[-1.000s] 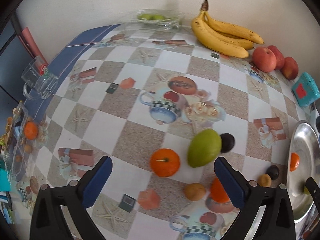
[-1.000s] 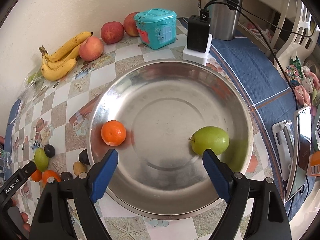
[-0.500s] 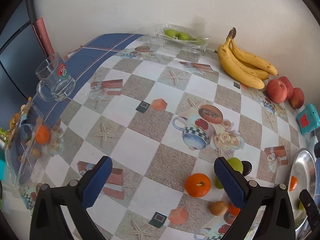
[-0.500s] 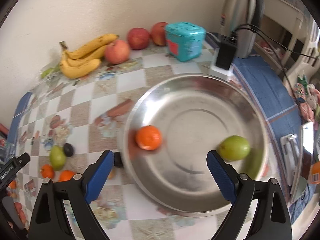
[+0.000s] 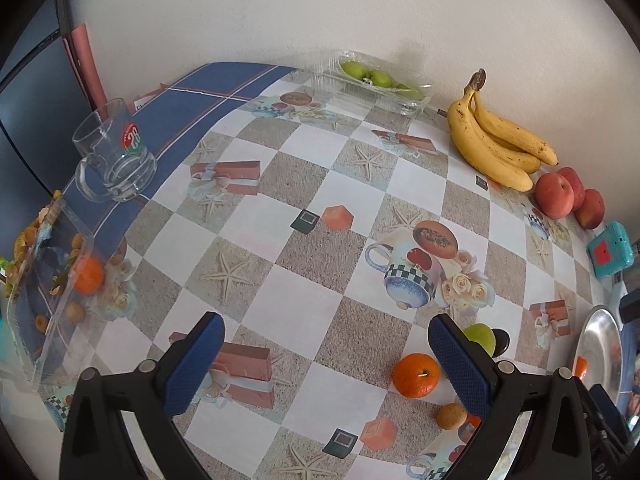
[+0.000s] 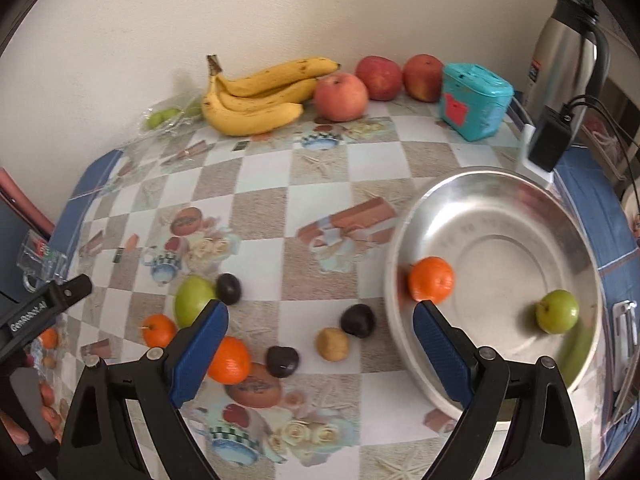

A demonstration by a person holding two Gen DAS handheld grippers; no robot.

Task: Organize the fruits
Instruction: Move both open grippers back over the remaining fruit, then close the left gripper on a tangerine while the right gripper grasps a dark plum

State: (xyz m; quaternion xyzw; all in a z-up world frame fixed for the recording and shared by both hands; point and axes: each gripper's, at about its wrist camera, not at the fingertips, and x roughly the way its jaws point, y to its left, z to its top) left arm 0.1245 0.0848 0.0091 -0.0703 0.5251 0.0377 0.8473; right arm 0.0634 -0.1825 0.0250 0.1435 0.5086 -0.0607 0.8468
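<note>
In the right wrist view my right gripper (image 6: 320, 350) is open and empty above loose fruit on the patterned cloth: two tangerines (image 6: 229, 360), a large green fruit (image 6: 194, 300), three dark plums (image 6: 357, 320) and a small brown fruit (image 6: 332, 344). To its right stands the steel bowl (image 6: 500, 240), which holds a tangerine (image 6: 432, 280) and a small green fruit (image 6: 557, 311). My left gripper (image 5: 326, 364) is open and empty over bare cloth. A tangerine (image 5: 416, 374), the green fruit (image 5: 480, 336) and a brown fruit (image 5: 451, 415) lie by its right finger.
Bananas (image 6: 260, 96), red apples (image 6: 340, 96) and a teal box (image 6: 476, 100) line the wall. A thermos (image 6: 560, 56) and a charger (image 6: 548, 144) stand behind the bowl. At the left are a glass mug (image 5: 114, 156), a clear box of green fruit (image 5: 376, 80) and a plastic tray (image 5: 52, 292).
My right gripper has swung left from over the bowl to over the loose fruit. My left gripper has drawn back and left, so the fruit cluster now sits by its right finger.
</note>
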